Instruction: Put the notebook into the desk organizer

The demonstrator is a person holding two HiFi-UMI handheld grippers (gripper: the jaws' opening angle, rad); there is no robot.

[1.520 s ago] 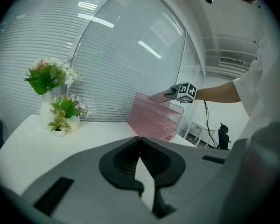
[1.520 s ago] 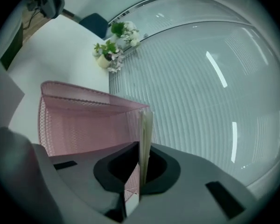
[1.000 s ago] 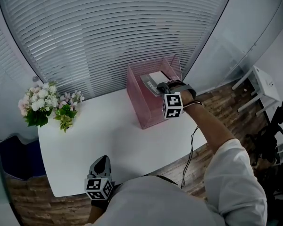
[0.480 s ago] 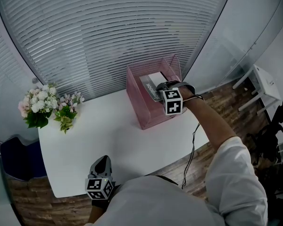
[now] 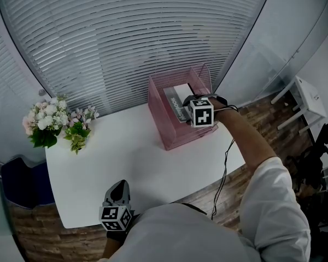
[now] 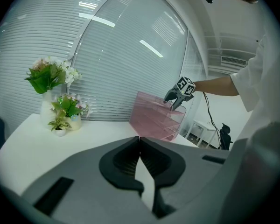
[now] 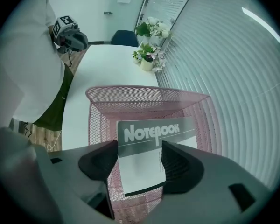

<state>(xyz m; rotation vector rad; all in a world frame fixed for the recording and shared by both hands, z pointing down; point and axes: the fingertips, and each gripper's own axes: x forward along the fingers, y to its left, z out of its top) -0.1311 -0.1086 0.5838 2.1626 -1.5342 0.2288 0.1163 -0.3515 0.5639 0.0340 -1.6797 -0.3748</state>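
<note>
A grey-and-white notebook (image 5: pixel 177 94) lies in the top tray of the pink mesh desk organizer (image 5: pixel 164 119) at the table's far right. My right gripper (image 5: pixel 187 103) hovers just above it. In the right gripper view the notebook (image 7: pixel 144 148) shows between the jaws, which are opening; the pads stand apart from it over the pink mesh (image 7: pixel 130 97). My left gripper (image 5: pixel 119 187) rests low at the table's near edge, shut on nothing. In its own view my left gripper (image 6: pixel 140 143) faces the organizer (image 6: pixel 154 120) across the table.
Two small pots of flowers (image 5: pixel 49 121) stand at the white table's (image 5: pixel 115 157) far left corner. Window blinds run behind the table. A blue chair (image 5: pixel 19 187) sits at the left, and a white side table (image 5: pixel 303 100) stands on the wooden floor at the right.
The right gripper's jaws have opened and let go of the notebook, which now lies in the organizer's top tray. That hand shifted slightly to the right and back. The left gripper has not moved.
</note>
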